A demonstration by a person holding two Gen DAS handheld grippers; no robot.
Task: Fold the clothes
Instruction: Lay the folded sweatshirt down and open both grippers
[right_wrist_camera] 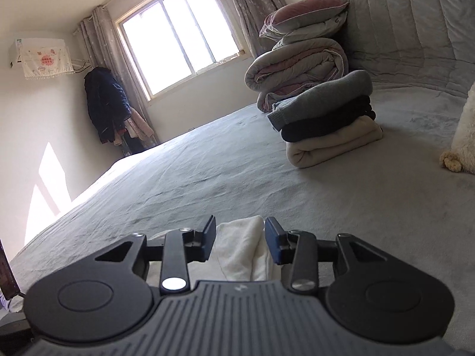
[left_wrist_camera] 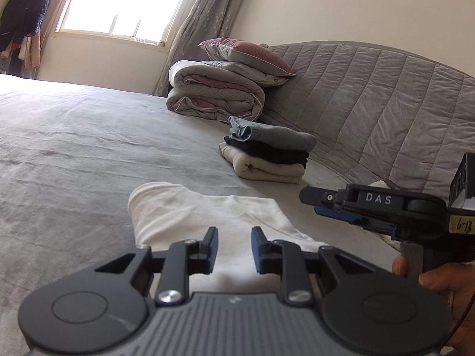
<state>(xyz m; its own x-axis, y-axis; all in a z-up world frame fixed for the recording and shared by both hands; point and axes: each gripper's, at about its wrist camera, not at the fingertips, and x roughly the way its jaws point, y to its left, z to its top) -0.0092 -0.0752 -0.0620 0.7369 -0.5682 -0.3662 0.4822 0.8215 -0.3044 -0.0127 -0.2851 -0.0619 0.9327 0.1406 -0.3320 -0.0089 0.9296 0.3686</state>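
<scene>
Three folded garments (left_wrist_camera: 265, 154) sit stacked at right-centre; the white garment (left_wrist_camera: 207, 216) remains unfinished, left gripper (left_wrist_camera: 234, 249) jaws slightly apart, empty, right gripper (right_wrist_camera: 240, 244) jaws loose around its fold.

**Bedroom surroundings**

A grey bed sheet (right_wrist_camera: 184, 178) is spread across the whole near and middle ground. At the far right a quilted grey headboard (left_wrist_camera: 371, 95) is seen, and against it a rolled grey-and-pink duvet (left_wrist_camera: 216, 95) is stacked, topped by a pillow (left_wrist_camera: 246, 55) (pink on its upper face). A bright window (right_wrist_camera: 178, 38) is set in the far wall, framed by patterned grey curtains (left_wrist_camera: 204, 14). In the far left corner dark and pale garments are hung on a coat rack (right_wrist_camera: 107, 106). High on the left wall an air conditioner (right_wrist_camera: 41, 56) is covered by a decorated cloth. At the right edge a fluffy cream plush toy (right_wrist_camera: 464, 136) is partly shown.
</scene>
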